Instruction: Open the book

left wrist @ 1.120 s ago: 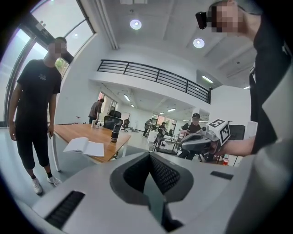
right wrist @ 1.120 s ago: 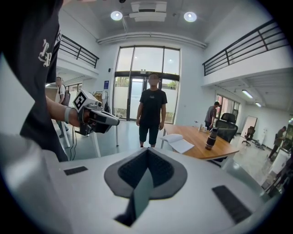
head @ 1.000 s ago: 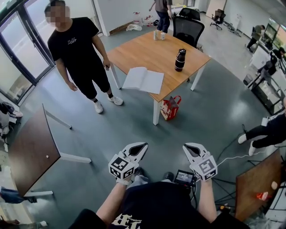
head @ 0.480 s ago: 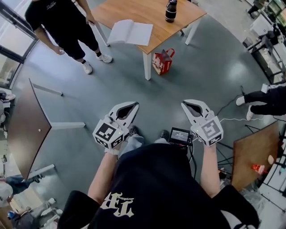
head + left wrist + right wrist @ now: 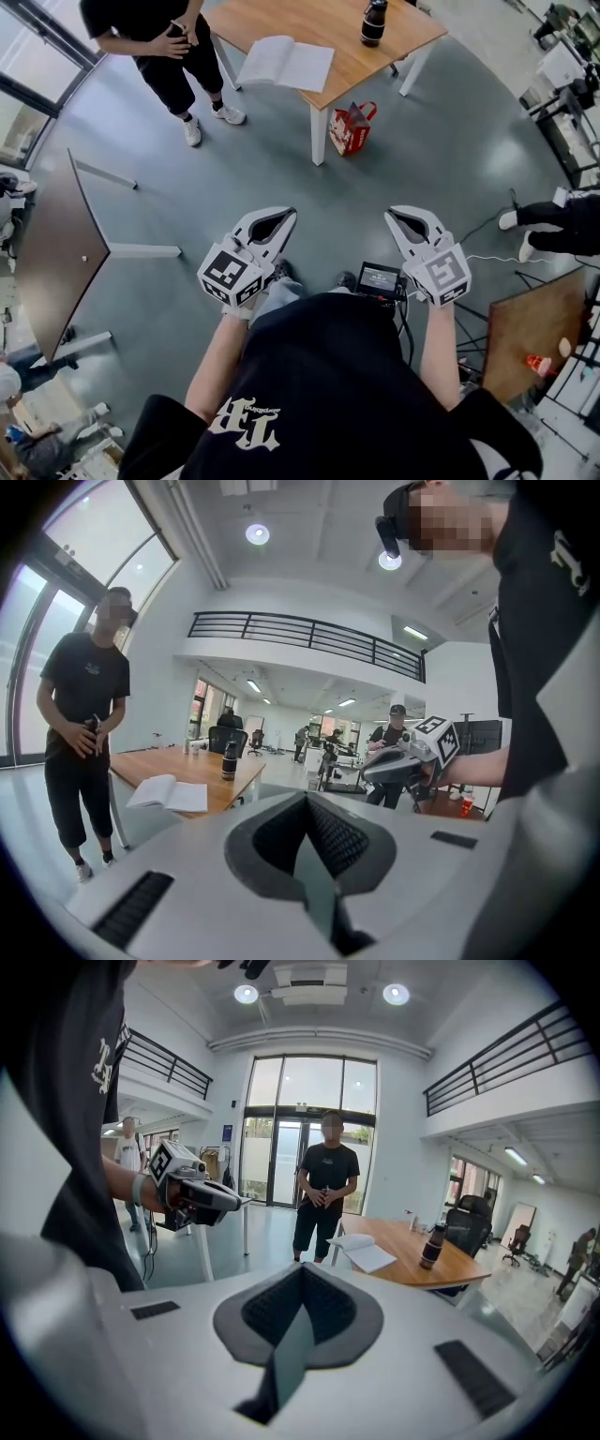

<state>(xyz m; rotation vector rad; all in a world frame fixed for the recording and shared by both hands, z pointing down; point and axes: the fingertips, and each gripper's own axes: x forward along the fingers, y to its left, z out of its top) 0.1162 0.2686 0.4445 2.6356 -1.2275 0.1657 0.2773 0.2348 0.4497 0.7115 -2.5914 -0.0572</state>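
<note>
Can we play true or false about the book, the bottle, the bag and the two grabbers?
1. The book lies open on the wooden table. True.
2. The left hand-held gripper is holding the book. False: it is shut on nothing, well away from the table.
3. The dark bottle stands upright on the table. True.
4. The red bag sits on the table. False: it is on the floor by a table leg.
5. The right hand-held gripper is wide open. False: its jaws are shut, empty.

No text is legible: lettering on the black shirt (image 5: 328,375) and red bag (image 5: 352,131) cannot be read
</note>
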